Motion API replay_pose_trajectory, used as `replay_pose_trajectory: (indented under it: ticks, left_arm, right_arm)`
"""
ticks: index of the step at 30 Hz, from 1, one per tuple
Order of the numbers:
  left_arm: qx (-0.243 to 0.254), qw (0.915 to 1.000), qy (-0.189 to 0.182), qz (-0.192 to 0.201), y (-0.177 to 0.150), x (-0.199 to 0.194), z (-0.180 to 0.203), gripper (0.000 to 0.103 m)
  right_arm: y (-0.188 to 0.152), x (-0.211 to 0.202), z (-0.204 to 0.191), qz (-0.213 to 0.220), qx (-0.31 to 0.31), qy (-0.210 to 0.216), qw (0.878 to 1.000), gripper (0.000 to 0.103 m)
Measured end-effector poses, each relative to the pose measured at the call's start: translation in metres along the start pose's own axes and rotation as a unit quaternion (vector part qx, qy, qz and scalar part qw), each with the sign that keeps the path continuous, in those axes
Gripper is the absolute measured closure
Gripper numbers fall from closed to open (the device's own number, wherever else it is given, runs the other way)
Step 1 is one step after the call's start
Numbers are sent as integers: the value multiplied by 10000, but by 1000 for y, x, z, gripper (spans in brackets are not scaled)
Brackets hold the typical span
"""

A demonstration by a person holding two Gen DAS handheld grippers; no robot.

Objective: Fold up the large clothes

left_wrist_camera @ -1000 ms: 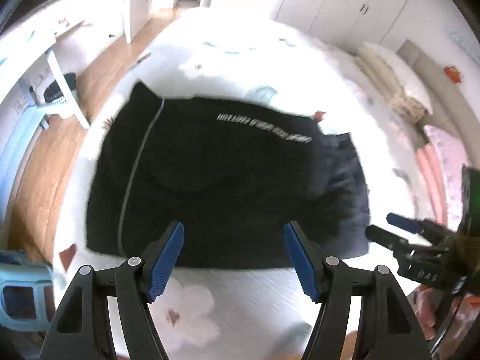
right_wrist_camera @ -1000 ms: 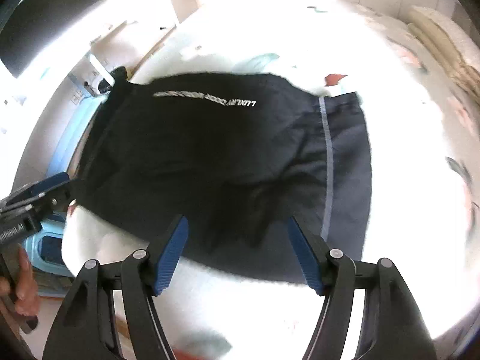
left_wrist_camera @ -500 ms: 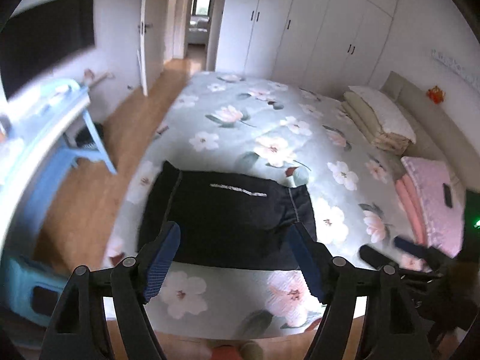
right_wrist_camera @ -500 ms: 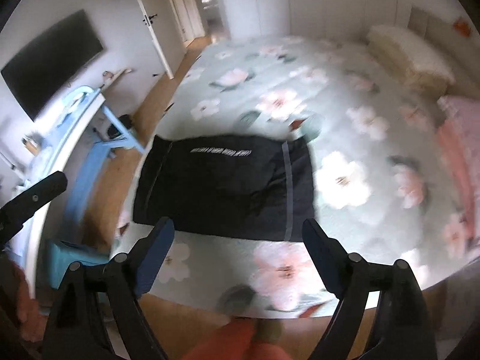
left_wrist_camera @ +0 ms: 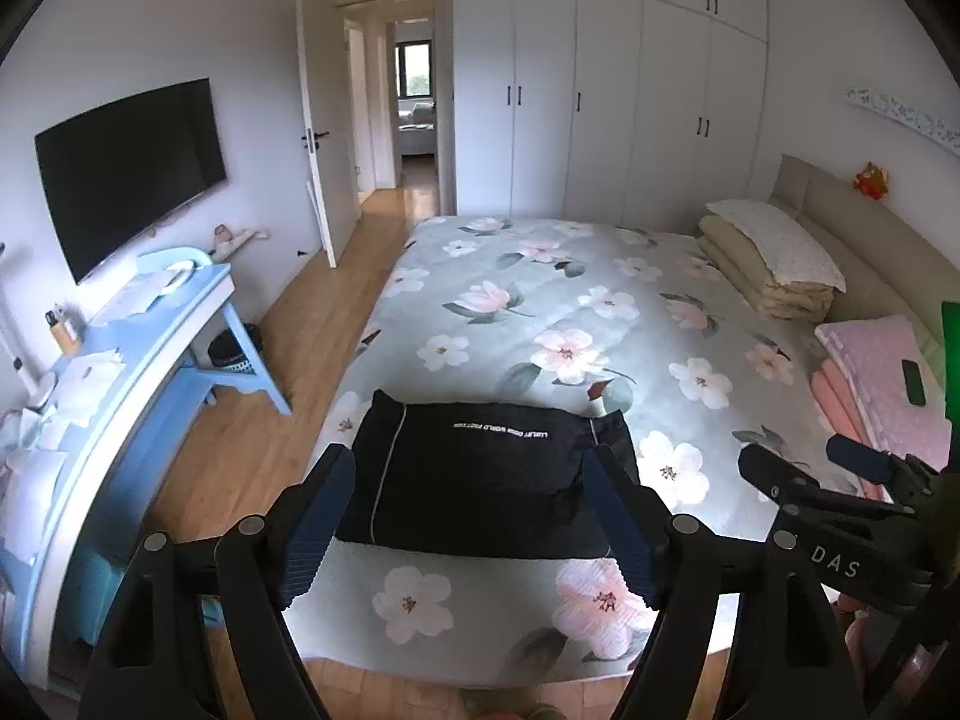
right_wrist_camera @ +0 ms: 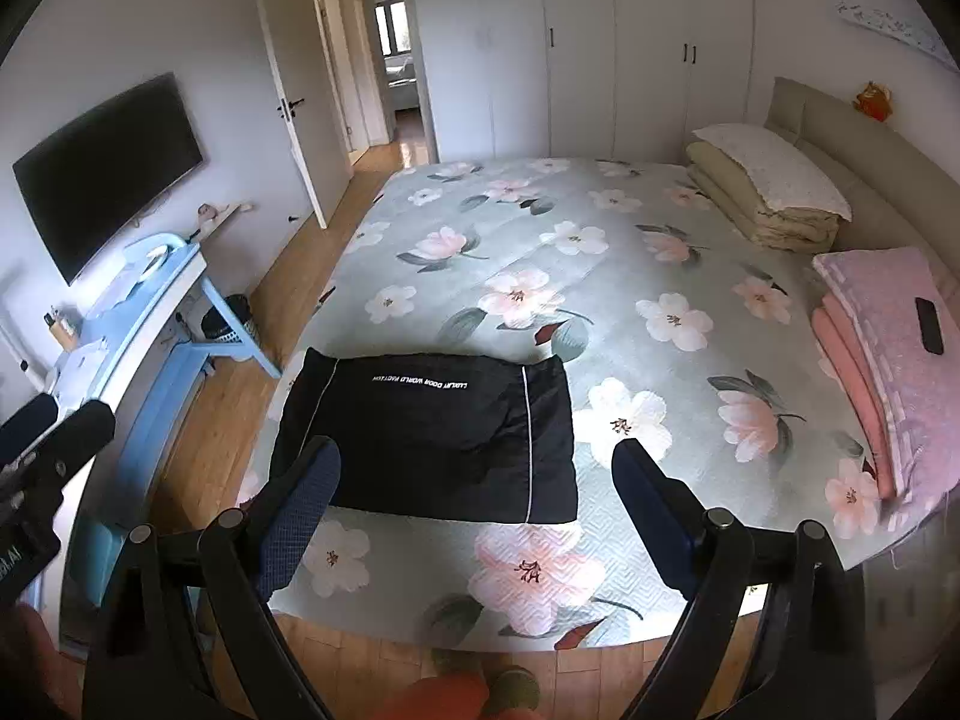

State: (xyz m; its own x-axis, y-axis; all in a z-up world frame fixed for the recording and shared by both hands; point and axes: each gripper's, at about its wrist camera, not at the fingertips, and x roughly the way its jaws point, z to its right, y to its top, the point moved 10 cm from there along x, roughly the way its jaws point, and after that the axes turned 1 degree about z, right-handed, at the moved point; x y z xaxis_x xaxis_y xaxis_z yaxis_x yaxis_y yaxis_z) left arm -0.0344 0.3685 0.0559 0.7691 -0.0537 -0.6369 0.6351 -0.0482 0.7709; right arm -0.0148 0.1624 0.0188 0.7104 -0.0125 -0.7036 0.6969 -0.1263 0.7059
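Note:
A black garment (left_wrist_camera: 480,480) with a line of white lettering and thin white side stripes lies folded into a flat rectangle near the foot-left corner of the floral bed (left_wrist_camera: 570,312). It also shows in the right wrist view (right_wrist_camera: 426,438). My left gripper (left_wrist_camera: 468,516) is open and empty, held high and back from the bed edge. My right gripper (right_wrist_camera: 474,510) is open and empty, also well above the bed. The right gripper shows at the right of the left wrist view (left_wrist_camera: 840,480).
A folded beige quilt with a pillow (right_wrist_camera: 762,198) and a pink blanket (right_wrist_camera: 888,348) with a phone on it lie by the headboard. A blue desk (left_wrist_camera: 120,372) stands left of the bed, below a wall TV (left_wrist_camera: 126,168). Wooden floor runs to an open door.
Both grippers have pulled up and back from just above the garment, so the whole bed and room now show. The garment stays flat where it was.

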Motion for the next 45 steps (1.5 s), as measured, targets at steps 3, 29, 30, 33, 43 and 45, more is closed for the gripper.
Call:
replay_pose_trajectory:
  ticks: [3,29,30,33,43,45]
  left_arm:
    - [-41,9999,67,-81,-7,-1,0,23]
    - [-125,9900,73,-1406,-8,139,-69,23]
    - [-109,9889,66,-1479,-9,146,-71,23]
    - [-30,9856,35,-1692,-14,165,-71,23]
    - [135,9825,22,-1857,-8,201,-68,23]
    - [163,9822,22,-1872,-5,207,-67,23]
  right_arm:
    - [-2,-5,1,7,2,-17,10000,10]
    - [-11,118,-58,-1288,191,-325,9910,10]
    - [-12,123,-58,-1350,218,-345,9900,10]
    - [-16,138,-56,-1533,310,-406,9869,10]
    - [-7,169,-55,-1710,382,-537,9831,10]
    - [-6,173,-55,-1741,389,-540,9825,10]
